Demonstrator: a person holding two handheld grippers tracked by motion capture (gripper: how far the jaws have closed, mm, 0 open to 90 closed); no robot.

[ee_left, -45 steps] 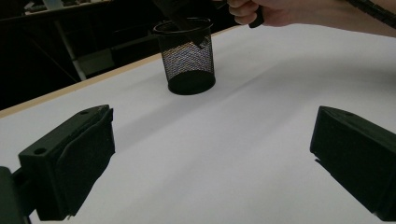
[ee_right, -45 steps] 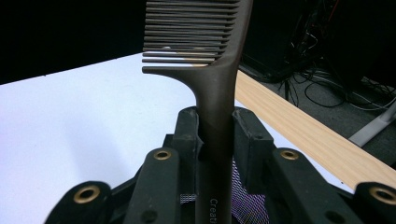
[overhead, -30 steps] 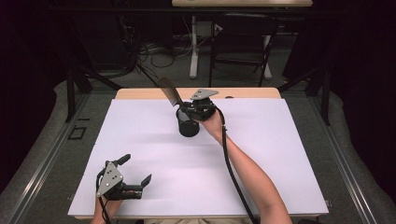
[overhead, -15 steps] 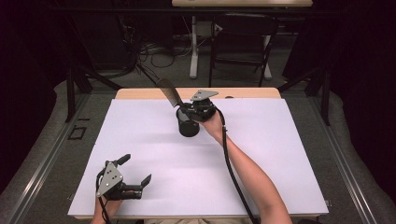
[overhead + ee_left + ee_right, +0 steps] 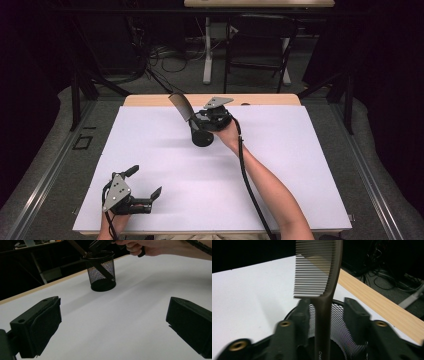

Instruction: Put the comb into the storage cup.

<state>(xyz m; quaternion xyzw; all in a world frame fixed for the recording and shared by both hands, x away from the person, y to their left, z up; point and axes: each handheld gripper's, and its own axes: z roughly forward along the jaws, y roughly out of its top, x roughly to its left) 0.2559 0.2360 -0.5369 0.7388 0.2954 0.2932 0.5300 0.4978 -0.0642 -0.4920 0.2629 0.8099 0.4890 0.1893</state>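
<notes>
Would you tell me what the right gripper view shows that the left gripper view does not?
The right gripper view adds the comb's fine teeth up close, with the right gripper's jaws standing apart on either side of its handle. The left gripper view adds the left gripper, wide open over the white table cover, and the person's hand near the black mesh cup. Both show the comb leaning in that cup.

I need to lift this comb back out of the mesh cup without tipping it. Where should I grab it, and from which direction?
Grip the brown plastic comb on its narrow handle just above the rim of the black wire-mesh cup, coming from above. The handle leans inside the cup with the toothed end up, so the fingers close on its flat sides, not the thin teeth.
</notes>
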